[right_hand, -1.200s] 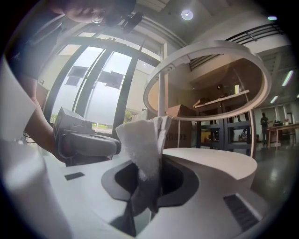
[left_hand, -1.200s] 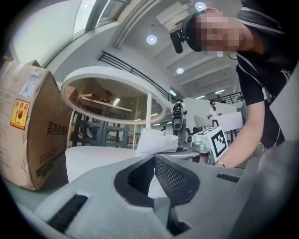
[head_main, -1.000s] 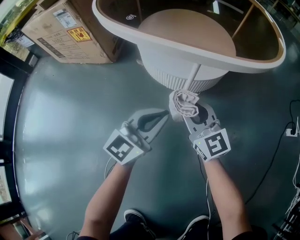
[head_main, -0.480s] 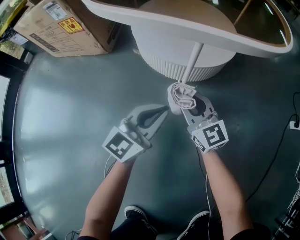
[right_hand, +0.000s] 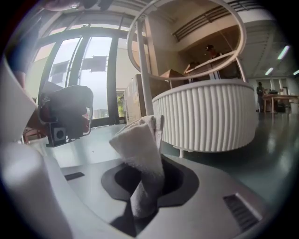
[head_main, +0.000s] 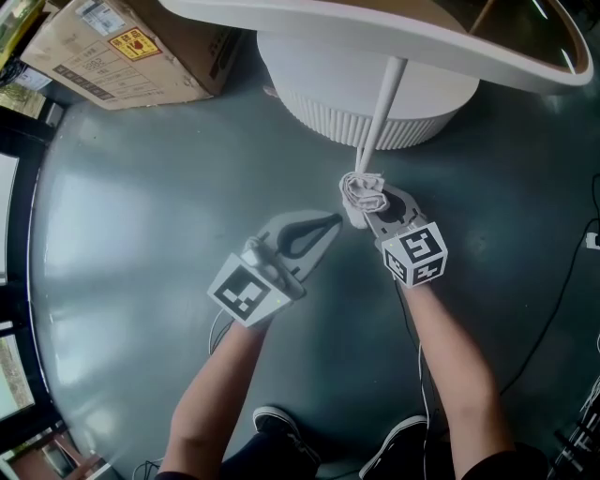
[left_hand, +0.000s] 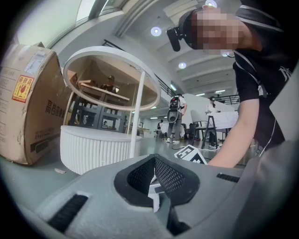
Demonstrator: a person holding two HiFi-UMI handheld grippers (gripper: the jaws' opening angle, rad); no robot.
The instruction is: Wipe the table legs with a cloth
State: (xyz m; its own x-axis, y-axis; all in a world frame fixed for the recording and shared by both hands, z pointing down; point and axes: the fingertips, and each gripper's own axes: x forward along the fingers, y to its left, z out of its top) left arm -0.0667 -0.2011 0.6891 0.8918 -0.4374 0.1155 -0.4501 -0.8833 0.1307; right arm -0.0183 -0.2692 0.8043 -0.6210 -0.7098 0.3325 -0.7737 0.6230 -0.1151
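Head view, looking steeply down: a bunched white cloth [head_main: 364,190] pinched tight in the right gripper [head_main: 367,208] and set at the low end of the thin white table leg [head_main: 383,103], seemingly touching it. Much the same in the right gripper view: jaws closed on the cloth [right_hand: 140,154], a wad standing up above them, the leg [right_hand: 143,70] rising just beyond. Long axis of the leg slanting up and away toward the far right, across the ribbed base [head_main: 309,117] to the tabletop rim [head_main: 300,26]. Left gripper [head_main: 325,228] just left of the cloth, jaws together on nothing, apart from the leg. Probably mid-wipe, low on the leg. Right gripper clearly the nearer, so likely a slide far and upward along the leg's length, with the cloth pressed onto the rod, not drifting beside it.
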